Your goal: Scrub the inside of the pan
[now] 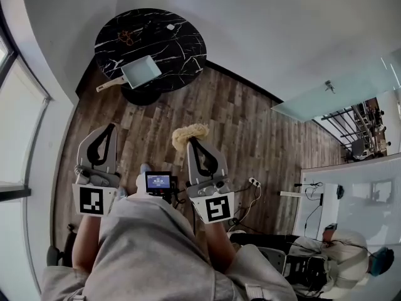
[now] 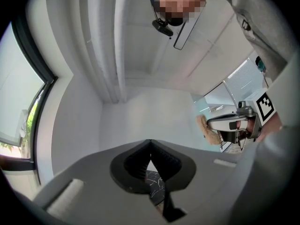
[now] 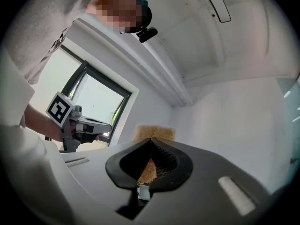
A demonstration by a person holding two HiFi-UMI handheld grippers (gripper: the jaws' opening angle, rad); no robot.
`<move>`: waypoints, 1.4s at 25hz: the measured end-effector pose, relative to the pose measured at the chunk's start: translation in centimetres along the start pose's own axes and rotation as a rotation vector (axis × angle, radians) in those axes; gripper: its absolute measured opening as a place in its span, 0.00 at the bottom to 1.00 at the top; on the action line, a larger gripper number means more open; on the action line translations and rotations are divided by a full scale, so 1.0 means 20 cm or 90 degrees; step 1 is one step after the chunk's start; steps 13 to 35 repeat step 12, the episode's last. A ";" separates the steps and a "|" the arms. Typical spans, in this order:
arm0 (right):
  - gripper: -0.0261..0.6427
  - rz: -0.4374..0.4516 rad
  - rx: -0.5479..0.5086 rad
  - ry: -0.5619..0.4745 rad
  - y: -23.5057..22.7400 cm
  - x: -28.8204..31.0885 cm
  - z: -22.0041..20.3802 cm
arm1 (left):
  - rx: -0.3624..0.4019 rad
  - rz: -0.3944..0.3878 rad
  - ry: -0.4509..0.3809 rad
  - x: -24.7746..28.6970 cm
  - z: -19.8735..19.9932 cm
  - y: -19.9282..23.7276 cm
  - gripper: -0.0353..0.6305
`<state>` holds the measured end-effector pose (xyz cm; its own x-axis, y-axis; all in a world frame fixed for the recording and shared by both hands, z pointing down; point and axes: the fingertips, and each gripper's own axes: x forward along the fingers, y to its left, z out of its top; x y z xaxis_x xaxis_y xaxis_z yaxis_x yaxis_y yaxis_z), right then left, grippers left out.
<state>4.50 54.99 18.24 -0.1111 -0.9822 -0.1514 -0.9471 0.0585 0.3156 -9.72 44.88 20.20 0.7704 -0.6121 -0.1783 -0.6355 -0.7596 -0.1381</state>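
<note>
Right now, both grippers held out in front of person's torso, over wood-plank floor [image 1: 250, 130], well apart from the pan. Rectangular pan [image 1: 141, 71], pale grey-blue inside, flat on round black marble surface [image 1: 178, 46] at far end of head view, toward its near rim. Light-coloured handle [image 1: 108, 85] pointing to view-left, tip out at the rim.

L gripper [image 1: 112, 126]: fingers [image 2: 136, 165] pressed together, nothing btwn them. In L gripper view, just a sliver of veined black marble visible through the gap lower down.

R gripper [image 1: 192, 140]: fingers [image 3: 164, 161] pinching a tan fibrous scrubber [image 1: 190, 133], w/ the scrubber bulging out beyond the tips. R gripper view agrees: tan fibres above the tips & down in the gap.

Grippers side by side, apart, both aimed roughly toward the surface. Marker cubes [image 1: 92, 200] at the rear ends, by the hands. Small lit screen unit [image 1: 158, 182] btwn the two grippers, close to the body. Grey top [image 1: 150, 249] filling bottom of head view.

Beyond the pan on same surface: a brownish looped thing [image 1: 127, 37] & a small white item [image 1: 170, 27], both too small to ID. Big window [image 1: 15, 124] along view-left wall.
</note>
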 end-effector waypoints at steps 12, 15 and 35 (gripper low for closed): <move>0.07 -0.006 0.012 0.001 0.15 -0.03 0.00 | 0.022 -0.015 0.043 -0.16 -0.09 0.01 0.05; 0.07 -0.006 0.012 0.001 0.15 -0.03 0.00 | 0.022 -0.015 0.043 -0.16 -0.09 0.01 0.05; 0.07 -0.006 0.012 0.001 0.15 -0.03 0.00 | 0.022 -0.015 0.043 -0.16 -0.09 0.01 0.05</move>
